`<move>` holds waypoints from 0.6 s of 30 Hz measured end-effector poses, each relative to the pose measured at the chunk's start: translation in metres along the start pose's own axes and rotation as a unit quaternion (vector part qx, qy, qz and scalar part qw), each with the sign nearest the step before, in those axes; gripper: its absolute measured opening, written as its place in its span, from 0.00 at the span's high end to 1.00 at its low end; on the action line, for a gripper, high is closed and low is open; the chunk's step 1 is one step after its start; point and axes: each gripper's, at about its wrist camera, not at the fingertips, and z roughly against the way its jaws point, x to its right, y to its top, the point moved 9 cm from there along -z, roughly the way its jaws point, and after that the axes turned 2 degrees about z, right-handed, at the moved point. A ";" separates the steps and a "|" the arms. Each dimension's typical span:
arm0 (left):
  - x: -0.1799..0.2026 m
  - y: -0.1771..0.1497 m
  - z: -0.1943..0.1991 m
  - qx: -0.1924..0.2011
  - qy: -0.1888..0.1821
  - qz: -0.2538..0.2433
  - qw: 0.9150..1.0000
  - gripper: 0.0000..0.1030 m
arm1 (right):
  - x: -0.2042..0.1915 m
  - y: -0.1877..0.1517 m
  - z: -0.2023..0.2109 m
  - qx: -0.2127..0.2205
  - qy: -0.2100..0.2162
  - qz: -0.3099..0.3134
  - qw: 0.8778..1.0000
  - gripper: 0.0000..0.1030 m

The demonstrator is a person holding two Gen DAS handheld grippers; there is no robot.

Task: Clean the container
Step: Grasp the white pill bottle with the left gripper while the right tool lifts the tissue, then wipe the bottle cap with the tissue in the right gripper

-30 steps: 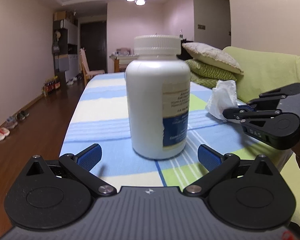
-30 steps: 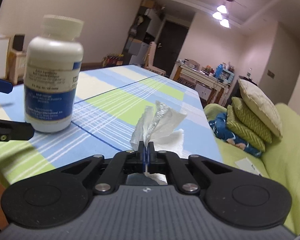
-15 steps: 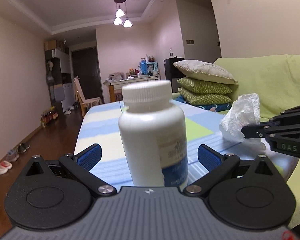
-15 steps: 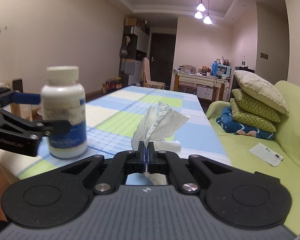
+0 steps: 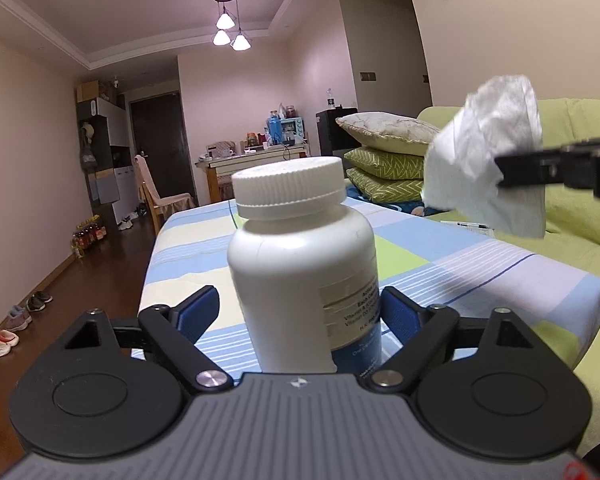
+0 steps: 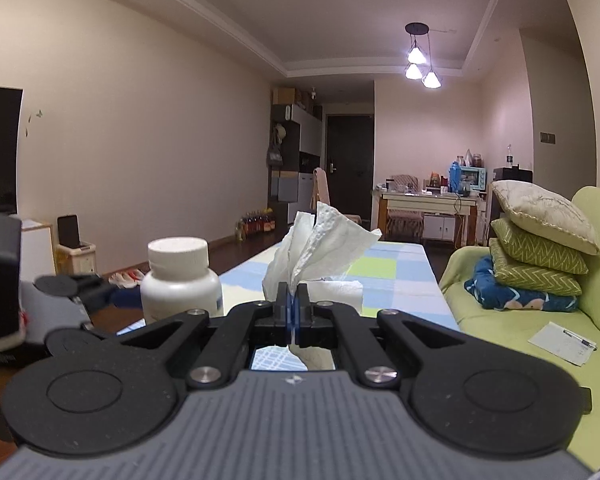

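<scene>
A white pill bottle with a ribbed white cap and a blue-and-white label stands between the blue pads of my left gripper. Its jaws are closing: the right pad sits at the bottle's side, while a narrow gap shows at the left pad. The bottle's base is hidden behind the gripper body. My right gripper is shut on a crumpled white tissue. In the left wrist view that tissue hangs in the air up and to the right of the bottle. The right wrist view has the bottle at left.
The bottle is on a table with a blue, green and cream checked cloth, near its front edge. A green sofa with stacked pillows runs along the right. A paper and pen lie on the sofa. Wooden floor lies to the left.
My left gripper's jaws have narrowed from wide open to close around the bottle. The right gripper has risen with the tissue, from table height to above the bottle's cap level.
</scene>
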 end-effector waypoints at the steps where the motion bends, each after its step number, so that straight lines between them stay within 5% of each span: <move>1: 0.000 -0.001 -0.001 -0.002 -0.004 -0.001 1.000 0.22 | 0.000 0.002 0.000 0.003 0.002 -0.002 1.000 1.00; 11: 0.003 -0.004 -0.004 0.000 -0.046 0.002 0.999 0.28 | -0.014 0.034 -0.009 0.037 0.086 -0.015 0.995 1.00; 18: 0.007 -0.007 -0.004 0.002 -0.061 -0.011 0.998 0.28 | -0.022 0.039 -0.046 0.005 0.146 -0.010 0.989 1.00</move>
